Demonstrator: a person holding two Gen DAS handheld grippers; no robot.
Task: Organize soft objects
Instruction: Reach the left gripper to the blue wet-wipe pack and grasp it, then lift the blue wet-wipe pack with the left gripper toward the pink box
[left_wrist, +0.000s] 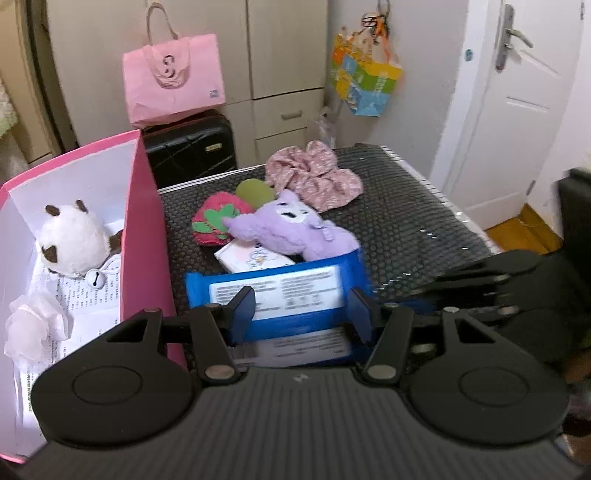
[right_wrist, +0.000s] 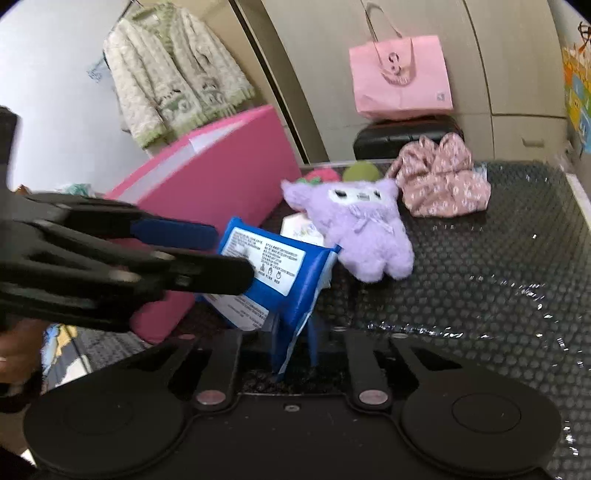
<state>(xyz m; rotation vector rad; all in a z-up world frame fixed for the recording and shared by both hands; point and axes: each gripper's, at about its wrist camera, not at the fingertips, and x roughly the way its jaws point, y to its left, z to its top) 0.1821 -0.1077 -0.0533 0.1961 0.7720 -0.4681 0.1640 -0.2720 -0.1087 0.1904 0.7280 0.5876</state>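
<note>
A blue wipes pack (left_wrist: 273, 288) is tilted up off the black bubble mat (left_wrist: 406, 221). My left gripper (left_wrist: 303, 306) is shut on its two sides. My right gripper (right_wrist: 295, 347) is shut on the pack's thin sealed edge (right_wrist: 303, 321), with its fingertips hidden behind the pack. In the right wrist view my left gripper (right_wrist: 232, 251) comes in from the left. Behind the pack lie a purple plush (left_wrist: 295, 225), a strawberry plush (left_wrist: 218, 221), a white tissue pack (left_wrist: 251, 258) and a pink floral cloth (left_wrist: 317, 177). The pink box (left_wrist: 144, 206) at left holds a white plush (left_wrist: 70, 240) and a pink puff (left_wrist: 33, 328).
A black suitcase (left_wrist: 192, 147) with a pink paper bag (left_wrist: 173, 81) on it stands beyond the table's far edge. A white door (left_wrist: 517, 103) is at right, where a colourful bag (left_wrist: 365, 81) hangs on the wall. A jacket (right_wrist: 173, 74) hangs at back left.
</note>
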